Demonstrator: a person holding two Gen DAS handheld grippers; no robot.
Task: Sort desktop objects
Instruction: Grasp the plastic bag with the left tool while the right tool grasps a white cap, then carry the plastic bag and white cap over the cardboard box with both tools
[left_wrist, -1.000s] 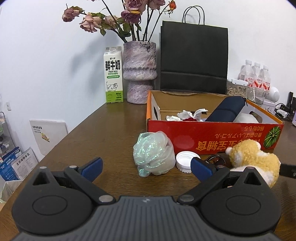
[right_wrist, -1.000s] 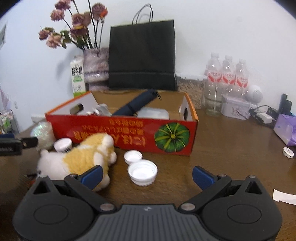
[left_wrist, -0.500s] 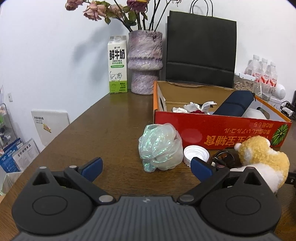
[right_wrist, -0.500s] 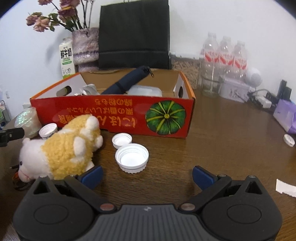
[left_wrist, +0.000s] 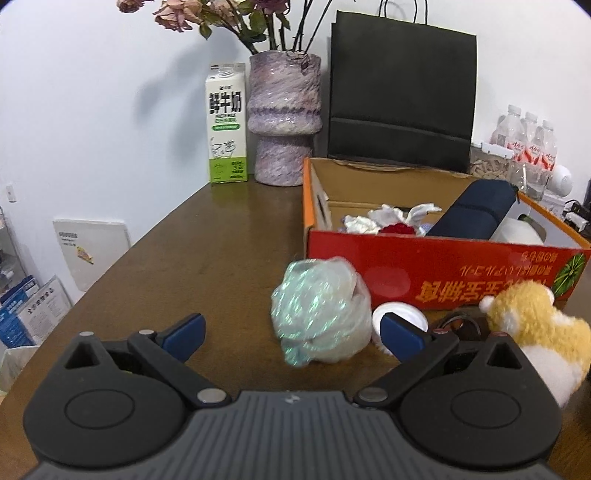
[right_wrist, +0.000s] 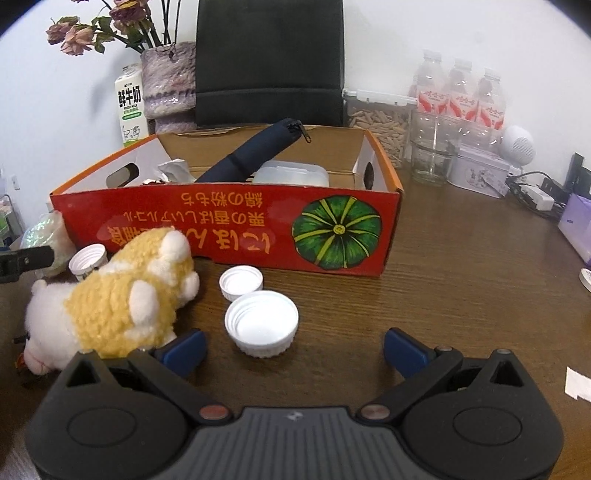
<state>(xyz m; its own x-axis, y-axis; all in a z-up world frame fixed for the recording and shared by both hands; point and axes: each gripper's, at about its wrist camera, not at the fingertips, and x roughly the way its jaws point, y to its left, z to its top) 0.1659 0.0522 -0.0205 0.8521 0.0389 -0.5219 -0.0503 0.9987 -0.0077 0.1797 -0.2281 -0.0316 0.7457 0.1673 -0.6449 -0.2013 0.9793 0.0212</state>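
Observation:
A red cardboard box (left_wrist: 454, 271) (right_wrist: 229, 225) sits on the brown table and holds a dark blue pouch (right_wrist: 255, 157), white cloth and a plastic tub. In front of it lie an iridescent crumpled bag (left_wrist: 319, 315), a yellow-and-white plush toy (right_wrist: 122, 302) (left_wrist: 535, 332) and three white lids: a large one (right_wrist: 261, 322), a smaller one (right_wrist: 241, 282) and one beside the bag (left_wrist: 397, 317). My left gripper (left_wrist: 291, 332) is open, just short of the bag. My right gripper (right_wrist: 293, 350) is open, with the large lid just ahead of its fingers and the plush at its left finger.
A milk carton (left_wrist: 226, 123), a purple vase of dried flowers (left_wrist: 283, 118) and a black paper bag (left_wrist: 400, 96) stand behind the box. Water bottles (right_wrist: 458, 99), a glass, a tin (right_wrist: 480, 175) and cables crowd the right. The table's left edge drops off near a white panel (left_wrist: 92, 251).
Both grippers have moved forward and lower toward the table. The bag now sits nearer the left fingers, the large lid nearer the right fingers. Both stay open.

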